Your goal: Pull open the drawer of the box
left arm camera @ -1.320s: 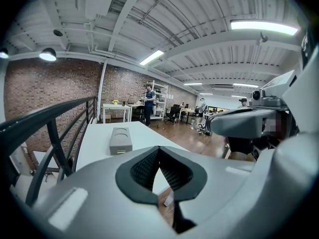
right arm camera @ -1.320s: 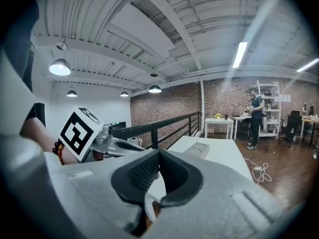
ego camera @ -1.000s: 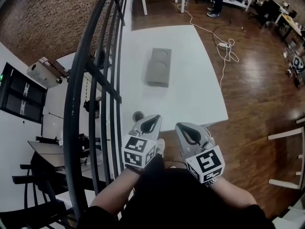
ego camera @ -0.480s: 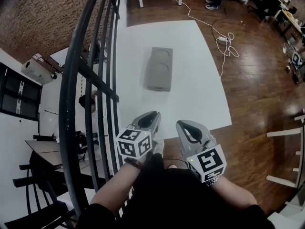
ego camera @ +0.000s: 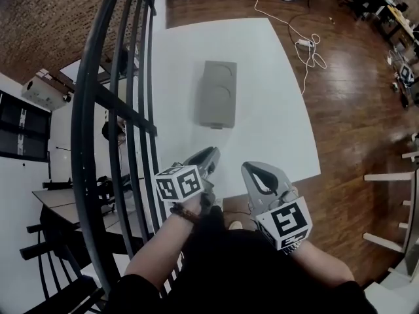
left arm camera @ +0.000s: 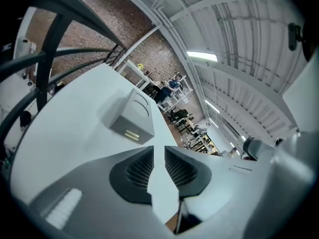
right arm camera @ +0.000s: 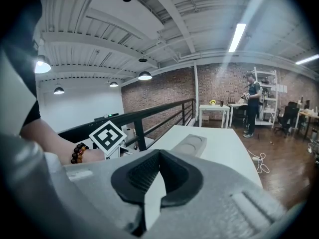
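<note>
A grey box [ego camera: 217,93] with two round recesses in its top lies on the white table [ego camera: 268,136]. Its drawer front, with a pale handle [left arm camera: 132,134], faces me and looks closed. My left gripper [ego camera: 204,157] is over the table's near edge, well short of the box [left arm camera: 133,114]. Its jaws are opening, with a narrow gap and nothing between them. My right gripper [ego camera: 260,177] is beside it on the right, also short of the table edge, with its jaws shut on nothing. In the right gripper view the box [right arm camera: 192,145] lies ahead beyond the gripper [right arm camera: 158,172].
A black metal railing [ego camera: 111,110] runs along the table's left side, with a lower floor beyond it. Wooden floor lies to the right, with a white cable [ego camera: 308,44] on it. A person [right arm camera: 254,103] stands by shelves far behind the table.
The left gripper has moved forward and left toward the table's near edge. The box now sits lower and nearer in the head view. The right gripper has barely moved.
</note>
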{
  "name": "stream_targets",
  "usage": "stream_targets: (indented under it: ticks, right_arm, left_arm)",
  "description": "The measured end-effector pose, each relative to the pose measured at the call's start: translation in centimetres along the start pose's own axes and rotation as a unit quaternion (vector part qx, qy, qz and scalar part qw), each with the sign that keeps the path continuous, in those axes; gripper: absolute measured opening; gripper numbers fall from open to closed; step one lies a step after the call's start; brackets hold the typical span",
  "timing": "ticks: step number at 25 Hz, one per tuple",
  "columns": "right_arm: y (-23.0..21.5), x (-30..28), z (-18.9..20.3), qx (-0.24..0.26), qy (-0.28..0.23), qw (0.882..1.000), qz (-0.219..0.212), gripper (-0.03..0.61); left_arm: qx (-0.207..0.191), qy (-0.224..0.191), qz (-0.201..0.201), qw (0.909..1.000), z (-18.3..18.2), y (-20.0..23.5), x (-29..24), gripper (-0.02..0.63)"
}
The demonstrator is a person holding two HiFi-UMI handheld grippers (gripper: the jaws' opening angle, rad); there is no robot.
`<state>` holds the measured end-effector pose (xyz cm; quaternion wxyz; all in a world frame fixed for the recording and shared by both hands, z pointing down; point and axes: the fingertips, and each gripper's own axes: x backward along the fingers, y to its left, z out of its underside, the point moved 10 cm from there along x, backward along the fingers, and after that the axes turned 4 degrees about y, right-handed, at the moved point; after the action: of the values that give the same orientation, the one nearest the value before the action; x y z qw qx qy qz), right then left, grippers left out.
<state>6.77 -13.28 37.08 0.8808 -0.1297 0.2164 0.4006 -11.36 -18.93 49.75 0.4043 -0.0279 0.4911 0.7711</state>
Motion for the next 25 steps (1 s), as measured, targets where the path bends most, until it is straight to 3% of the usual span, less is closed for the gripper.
stream_targets:
  ticks: [5, 12, 19, 25]
  right_arm:
    - [-0.9, -1.4, 0.0, -0.006, 0.012, 1.000, 0.005, -0.008]
    - [-2.3, -3.3, -0.2, -0.013, 0.031, 0.999, 0.008, -0.008]
    - [-3.1, -4.2, 0.0, -0.023, 0.041, 0.999, 0.017, -0.008]
    - [-3.8, -4.4, 0.2, -0.027, 0.050, 0.998, 0.023, -0.008]
  left_arm:
    - [0.085, 0.013, 0.017, 0.9961, -0.3, 2.6, -2.3, 0.095]
    - [0.153, 0.029, 0.024, 0.9876, -1.1, 5.4, -5.4, 0.114]
    - [0.201, 0.030, 0.030, 0.9787, -1.4, 7.6, -7.2, 0.124]
    - [0.218, 0.024, 0.036, 0.9750, -1.5, 8.1, -8.0, 0.121]
